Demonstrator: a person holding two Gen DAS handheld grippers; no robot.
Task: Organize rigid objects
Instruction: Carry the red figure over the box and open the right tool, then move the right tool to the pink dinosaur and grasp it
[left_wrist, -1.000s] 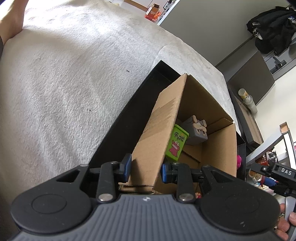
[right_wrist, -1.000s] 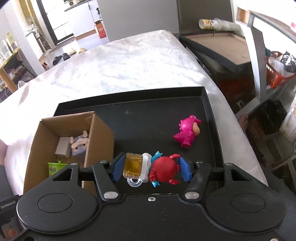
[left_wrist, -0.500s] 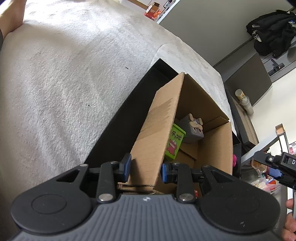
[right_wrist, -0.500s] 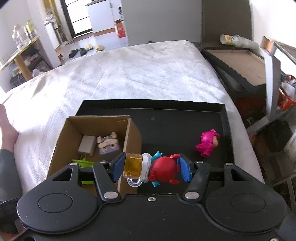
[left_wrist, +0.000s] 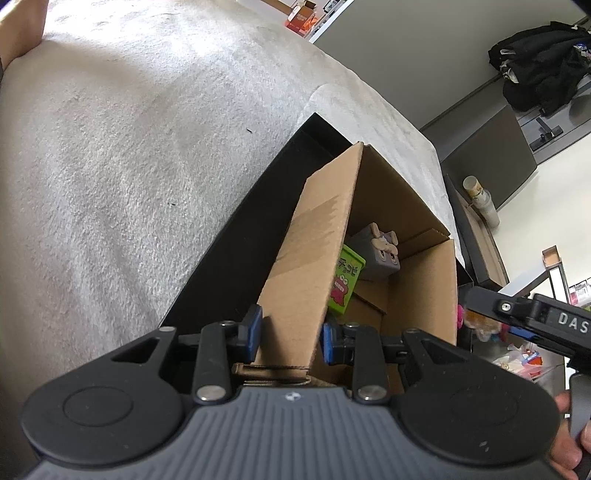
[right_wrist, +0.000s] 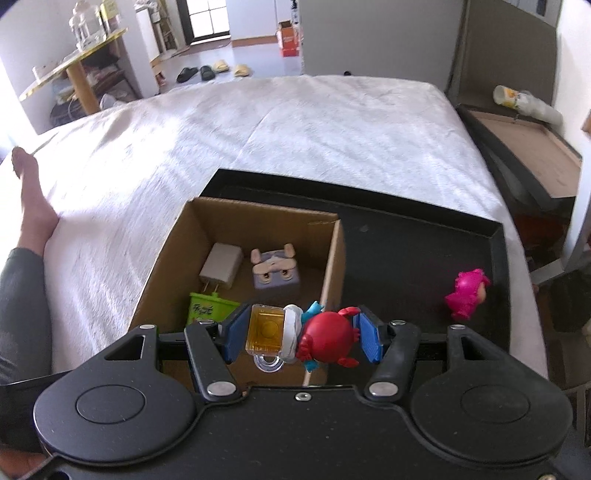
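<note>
A brown cardboard box (right_wrist: 173, 258) stands in a black tray (right_wrist: 417, 258) on the bed. Inside it lie a white charger plug (right_wrist: 221, 267), a grey cube toy with ears (right_wrist: 275, 271) and a green printed box (right_wrist: 207, 312). My right gripper (right_wrist: 301, 334) is shut on a red crab figure with a yellow beer mug (right_wrist: 295, 332), above the box's near right corner. My left gripper (left_wrist: 290, 334) is shut on the box's side wall (left_wrist: 314, 258). The green box (left_wrist: 345, 280) and grey cube (left_wrist: 380, 251) also show in the left wrist view.
A pink figure (right_wrist: 466, 293) stands on the tray at the right. A white blanket (right_wrist: 258, 129) covers the bed. A person's leg and foot (right_wrist: 26, 206) rest at the left. A dark framed board (right_wrist: 524, 147) lies right of the bed.
My right gripper has carried the crab figure left, from over the tray to over the box's near right corner. My left gripper still holds the box wall.
</note>
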